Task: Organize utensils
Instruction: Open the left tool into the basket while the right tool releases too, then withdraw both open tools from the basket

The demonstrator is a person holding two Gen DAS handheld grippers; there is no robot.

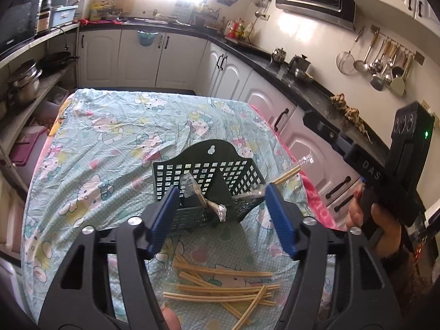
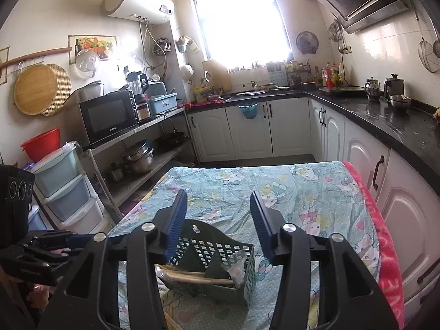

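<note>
A dark green perforated basket (image 1: 192,173) with a middle divider stands on the table's cartoon-cat cloth (image 1: 110,137). A plastic-wrapped utensil (image 1: 217,209) leans out of one compartment. Wrapped chopsticks (image 1: 288,174) stick out of the other one toward the right. Several loose chopsticks (image 1: 220,288) lie on the cloth in front of the basket. My left gripper (image 1: 221,192) is open above the basket's near edge, its pads touching nothing. In the right wrist view the basket (image 2: 217,247) sits below my right gripper (image 2: 217,196), which is open and empty, with chopsticks (image 2: 192,276) lying across the basket.
A black counter (image 1: 302,88) over white cabinets runs along the right and far side, close to the table's pink-edged right side (image 2: 385,247). Metal shelves (image 2: 154,162) with pots and a microwave (image 2: 107,115), plus plastic drawers (image 2: 63,189), stand at the left.
</note>
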